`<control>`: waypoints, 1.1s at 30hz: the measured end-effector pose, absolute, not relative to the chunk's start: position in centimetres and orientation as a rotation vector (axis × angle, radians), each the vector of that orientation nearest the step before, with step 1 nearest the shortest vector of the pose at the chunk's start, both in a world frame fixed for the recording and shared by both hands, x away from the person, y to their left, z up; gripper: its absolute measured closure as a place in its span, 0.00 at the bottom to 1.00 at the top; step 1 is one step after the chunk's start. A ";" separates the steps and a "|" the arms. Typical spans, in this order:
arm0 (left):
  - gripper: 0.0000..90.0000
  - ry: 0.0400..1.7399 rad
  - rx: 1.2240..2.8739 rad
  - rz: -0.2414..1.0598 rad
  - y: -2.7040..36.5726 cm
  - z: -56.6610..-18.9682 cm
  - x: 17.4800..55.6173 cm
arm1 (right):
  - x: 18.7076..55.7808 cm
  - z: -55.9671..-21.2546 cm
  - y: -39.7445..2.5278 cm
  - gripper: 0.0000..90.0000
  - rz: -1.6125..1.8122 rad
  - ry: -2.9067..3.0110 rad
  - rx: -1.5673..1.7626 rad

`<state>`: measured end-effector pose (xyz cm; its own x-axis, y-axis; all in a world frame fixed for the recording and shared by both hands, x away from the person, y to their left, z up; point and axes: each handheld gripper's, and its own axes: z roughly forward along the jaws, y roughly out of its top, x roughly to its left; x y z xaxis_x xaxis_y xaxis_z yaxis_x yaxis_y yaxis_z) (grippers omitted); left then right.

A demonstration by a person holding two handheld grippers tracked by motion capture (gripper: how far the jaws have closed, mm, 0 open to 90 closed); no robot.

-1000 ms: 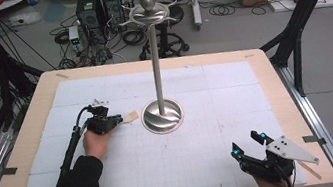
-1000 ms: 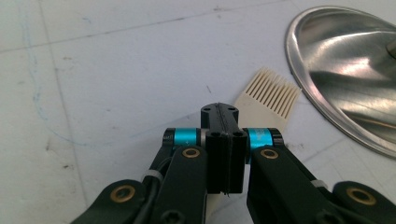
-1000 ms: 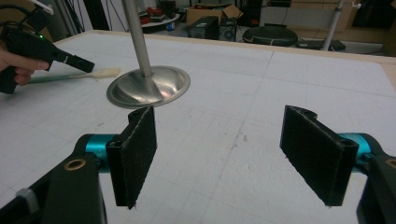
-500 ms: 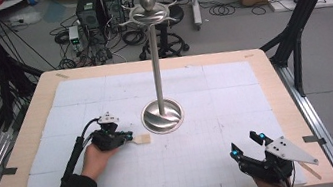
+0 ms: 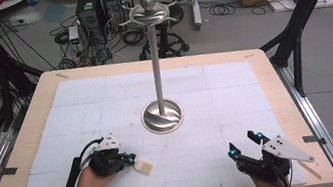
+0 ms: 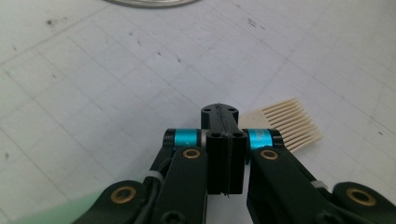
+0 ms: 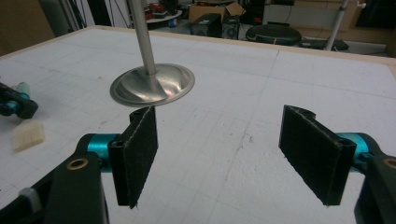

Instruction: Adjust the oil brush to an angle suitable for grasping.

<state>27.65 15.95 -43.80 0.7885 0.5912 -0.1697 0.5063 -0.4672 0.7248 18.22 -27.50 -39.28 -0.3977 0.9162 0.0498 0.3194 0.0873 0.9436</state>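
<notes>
On the white mat (image 5: 105,103) near the table's front edge, the left gripper (image 5: 127,159) rests low with its jaws pressed together; whether they pinch the comb's (image 5: 143,167) edge I cannot tell. That small pale comb lies flat just beside the jaw tips, teeth pointing away. At the front right corner, the right gripper (image 5: 243,144) has its jaws spread wide with nothing between them. Between the two and farther back stands the metal stand (image 5: 162,117), upright on its round base.
</notes>
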 end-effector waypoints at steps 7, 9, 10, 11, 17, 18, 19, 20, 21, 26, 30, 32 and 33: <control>0.98 0.840 2.099 0.094 18.0 -43.9 25.7 | 18.2 -39.3 -27.5 0.30 1.312 1.788 1.216; 0.97 0.883 2.073 0.129 19.2 -43.5 25.7 | 18.1 -39.3 -27.5 0.30 1.314 1.788 1.218; 0.96 0.908 2.062 0.160 20.0 -43.3 25.7 | 18.1 -39.3 -27.5 0.30 1.314 1.786 1.216; 0.97 0.939 2.039 0.188 20.8 -43.1 25.7 | 18.1 -39.3 -27.5 0.30 1.313 1.786 1.215; 0.99 1.143 1.971 0.286 25.4 -43.4 26.1 | 18.0 -39.2 -27.6 0.30 1.317 1.784 1.217; 0.99 1.172 1.968 0.299 25.8 -43.6 26.2 | 18.0 -39.2 -27.6 0.30 1.317 1.783 1.215; 0.99 1.192 1.958 0.298 26.1 -43.7 26.4 | 18.0 -39.2 -27.6 0.30 1.316 1.784 1.212; 0.99 1.199 1.952 0.297 26.2 -43.9 26.5 | 17.9 -39.2 -27.6 0.30 1.318 1.784 1.215; 0.99 1.200 1.957 0.298 26.2 -44.0 26.6 | 17.9 -39.2 -27.6 0.30 1.317 1.784 1.213; 0.99 1.183 1.974 0.315 25.0 -44.4 27.1 | 18.0 -39.2 -27.6 0.30 1.316 1.784 1.217; 0.99 1.187 1.971 0.328 24.3 -44.5 28.0 | 18.0 -39.2 -27.6 0.30 1.310 1.786 1.210; 0.99 1.192 1.973 0.340 23.8 -44.4 28.6 | 18.0 -39.2 -27.5 0.30 1.311 1.790 1.215; 0.99 1.195 1.979 0.348 23.5 -44.4 29.0 | 18.0 -39.2 -27.5 0.30 1.311 1.790 1.217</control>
<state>29.02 23.48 -44.36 0.5201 0.8401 -0.1543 0.6256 -0.2517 0.7384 18.03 -27.52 -39.22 -0.3981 0.9161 0.0472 0.3215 0.0911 0.9425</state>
